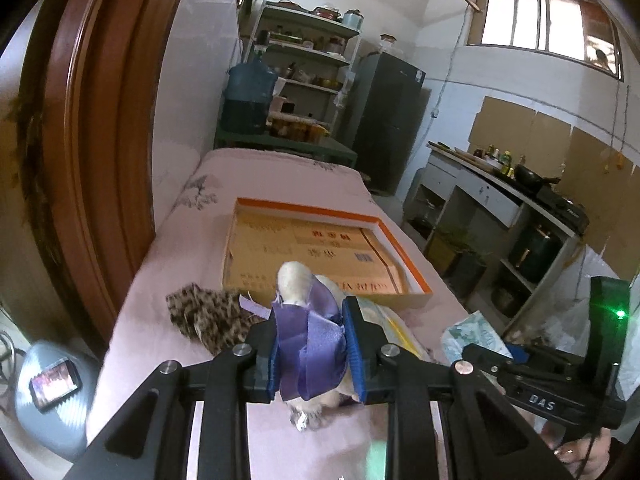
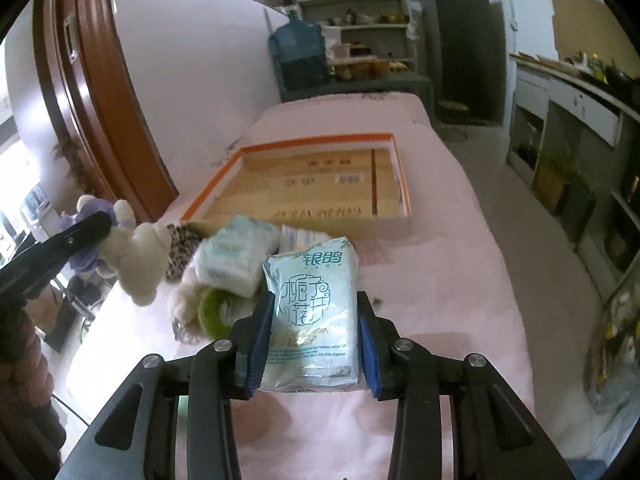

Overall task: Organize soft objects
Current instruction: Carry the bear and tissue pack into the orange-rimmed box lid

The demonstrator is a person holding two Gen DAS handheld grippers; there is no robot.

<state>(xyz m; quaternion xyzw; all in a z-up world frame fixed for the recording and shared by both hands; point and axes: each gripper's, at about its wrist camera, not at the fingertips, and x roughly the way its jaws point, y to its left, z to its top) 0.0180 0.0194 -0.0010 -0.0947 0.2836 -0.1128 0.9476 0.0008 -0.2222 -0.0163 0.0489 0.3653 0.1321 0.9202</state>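
Note:
My left gripper is shut on a cream plush toy with a purple ribbon, held above the pink bedcover. From the right wrist view the same plush toy hangs at the left in the left gripper. My right gripper is shut on a pale blue tissue pack, lifted off the cover. Ahead lies a shallow orange-rimmed cardboard box, nothing loose inside. A leopard-print cloth, another tissue pack and a green-and-white soft toy lie before the box.
A brown door frame rises at the left. Beyond the bed stand a water jug, shelves and a dark fridge. A counter with a stove runs along the right. A phone lies on a grey stool.

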